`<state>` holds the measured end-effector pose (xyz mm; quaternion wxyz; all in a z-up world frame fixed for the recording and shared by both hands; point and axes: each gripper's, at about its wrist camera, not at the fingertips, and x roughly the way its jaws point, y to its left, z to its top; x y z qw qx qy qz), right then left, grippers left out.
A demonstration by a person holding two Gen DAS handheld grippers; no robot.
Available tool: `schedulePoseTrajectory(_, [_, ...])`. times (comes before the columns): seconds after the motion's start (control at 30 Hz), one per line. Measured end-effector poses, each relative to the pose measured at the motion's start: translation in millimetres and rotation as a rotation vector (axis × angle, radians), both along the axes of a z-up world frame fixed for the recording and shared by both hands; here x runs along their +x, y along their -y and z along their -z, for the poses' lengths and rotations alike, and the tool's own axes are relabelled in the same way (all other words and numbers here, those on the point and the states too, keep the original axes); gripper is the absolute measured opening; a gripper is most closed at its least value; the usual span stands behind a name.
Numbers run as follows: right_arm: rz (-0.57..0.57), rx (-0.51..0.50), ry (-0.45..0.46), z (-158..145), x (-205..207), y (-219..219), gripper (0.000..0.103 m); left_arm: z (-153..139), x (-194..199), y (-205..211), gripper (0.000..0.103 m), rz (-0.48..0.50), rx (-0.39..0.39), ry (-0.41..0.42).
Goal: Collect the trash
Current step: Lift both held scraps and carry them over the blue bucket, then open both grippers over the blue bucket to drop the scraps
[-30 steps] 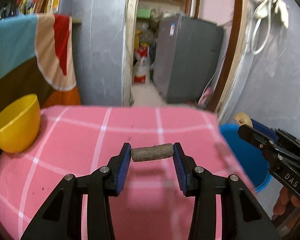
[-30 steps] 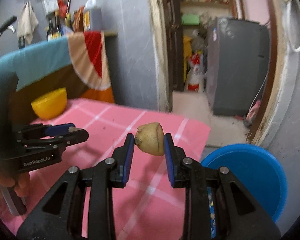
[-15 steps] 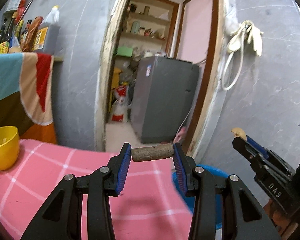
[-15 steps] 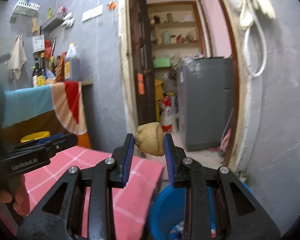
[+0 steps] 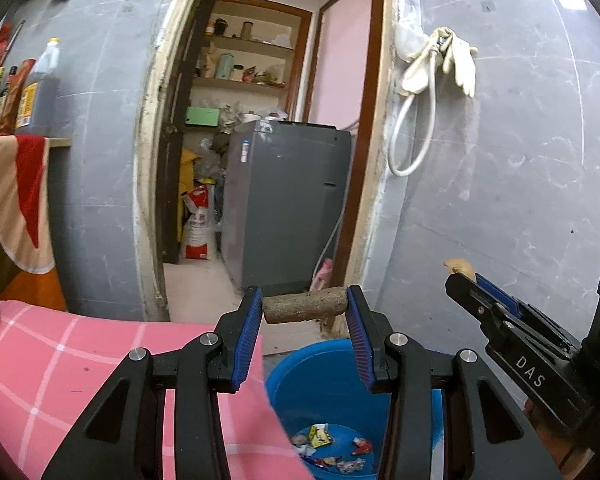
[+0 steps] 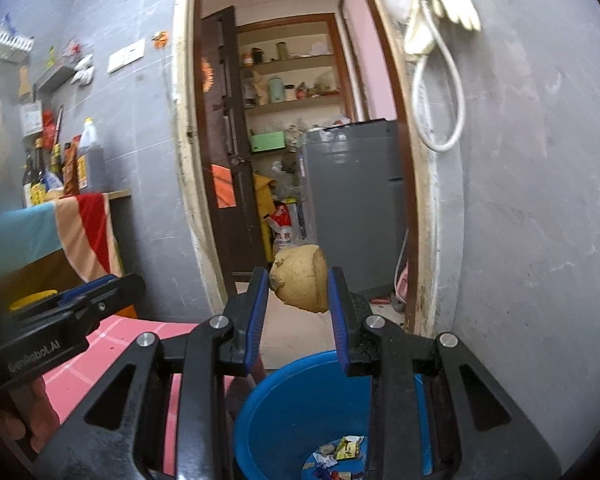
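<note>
Left wrist view: left hand-held gripper [image 5: 305, 309] clenched on a brown stick piece [image 5: 305, 309] above the blue bucket [image 5: 324, 384], beside the pink tabletop [image 5: 60, 368] | right wrist view: right hand-held gripper [image 6: 299, 286] grasped a potato chunk [image 6: 300, 278] over that bucket, wrappers [image 6: 348, 450] inside.

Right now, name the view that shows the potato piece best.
The right wrist view: the potato piece sits whole between the right gripper pads above the blue bucket. The left wrist view shows only its tip.
</note>
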<state>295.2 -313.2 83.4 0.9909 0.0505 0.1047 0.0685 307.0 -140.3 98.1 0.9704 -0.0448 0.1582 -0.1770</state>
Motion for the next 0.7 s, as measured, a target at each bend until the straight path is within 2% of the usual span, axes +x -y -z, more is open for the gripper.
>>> schedulePoseTrajectory(0.27, [0.035, 0.035, -0.060, 9.6, 4.1, 26.1, 0.041, 12.8, 18.1, 19.6, 0.037, 0.030, 0.004, -0.074])
schedulePoseTrajectory(0.63, [0.038, 0.035, -0.162, 25.7, 17.6, 38.7, 0.042, 35.3, 46.9, 34.7, 0.038, 0.069, -0.034, -0.237])
schedulePoseTrajectory(0.7, [0.040, 0.034, -0.173, 27.7, 19.0, 39.6, 0.042, 38.2, 49.8, 35.2, 0.041, 0.063, -0.031, -0.264])
